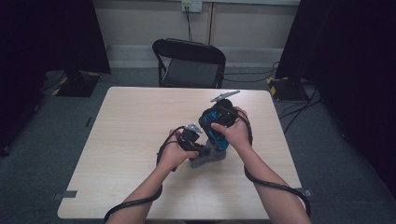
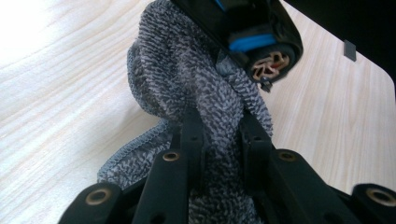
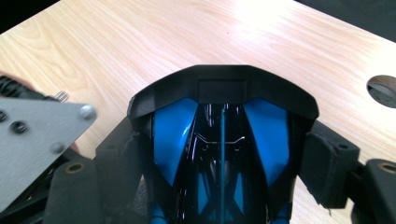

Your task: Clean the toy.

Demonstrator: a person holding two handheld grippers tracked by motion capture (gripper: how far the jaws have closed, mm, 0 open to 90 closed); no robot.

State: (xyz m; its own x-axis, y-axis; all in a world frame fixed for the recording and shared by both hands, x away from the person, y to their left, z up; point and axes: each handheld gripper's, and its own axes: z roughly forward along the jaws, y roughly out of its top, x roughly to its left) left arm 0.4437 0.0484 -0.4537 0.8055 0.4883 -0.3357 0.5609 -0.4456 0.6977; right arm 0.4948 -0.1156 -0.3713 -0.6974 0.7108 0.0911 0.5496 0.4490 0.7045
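Note:
A glossy black and blue object (image 1: pixel 214 125) hangs a little above the wooden table (image 1: pixel 135 121), with my right gripper (image 1: pixel 219 122) shut on its two sides. In the right gripper view the pads (image 3: pixel 327 161) press against the object's shell (image 3: pixel 222 135). A grey fluffy cloth (image 1: pixel 208 157) lies bunched under and against the object. My left gripper (image 1: pixel 200 148) is shut on a fold of it. The left gripper view has the cloth (image 2: pixel 187 70) rising between the closed jaws of the left gripper (image 2: pixel 219 123) up to the object (image 2: pixel 254 32).
A black folding chair (image 1: pixel 189 63) stands behind the table's far edge. Dark curtains hang at both sides, and cables lie on the floor at the right (image 1: pixel 299 105). The right gripper view has a round opening (image 3: pixel 383 91) in the tabletop.

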